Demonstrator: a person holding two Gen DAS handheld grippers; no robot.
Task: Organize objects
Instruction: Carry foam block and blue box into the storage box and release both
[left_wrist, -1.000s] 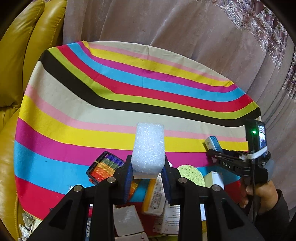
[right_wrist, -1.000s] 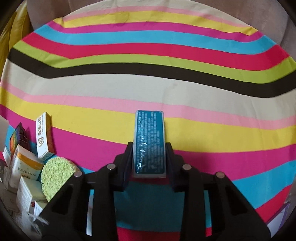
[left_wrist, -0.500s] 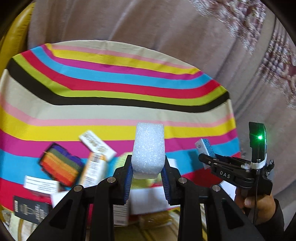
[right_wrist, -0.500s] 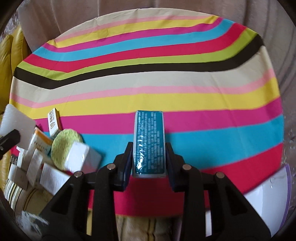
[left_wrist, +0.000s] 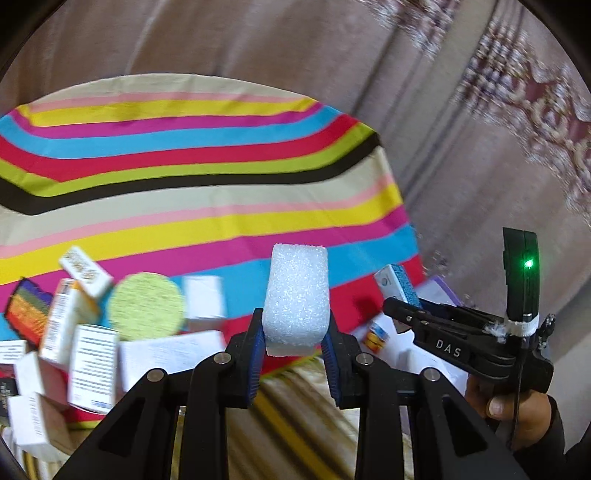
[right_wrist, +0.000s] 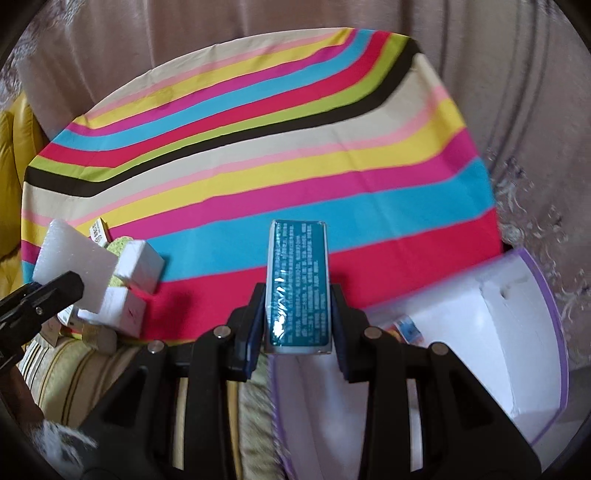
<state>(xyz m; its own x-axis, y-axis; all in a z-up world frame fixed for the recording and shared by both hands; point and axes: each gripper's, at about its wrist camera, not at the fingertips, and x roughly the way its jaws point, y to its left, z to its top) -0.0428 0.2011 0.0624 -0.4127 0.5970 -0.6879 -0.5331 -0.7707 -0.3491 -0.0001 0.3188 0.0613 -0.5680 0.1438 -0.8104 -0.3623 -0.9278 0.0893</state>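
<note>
Striped tablecloth (left_wrist: 207, 206) now farther left, more curtain (left_wrist: 258, 48) behind.

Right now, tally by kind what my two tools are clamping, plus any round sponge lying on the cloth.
white foam block, in the left tool: 1
teal box, in the right tool: 1
round green sponge, on the striped cloth: 1
Total: 3
</note>
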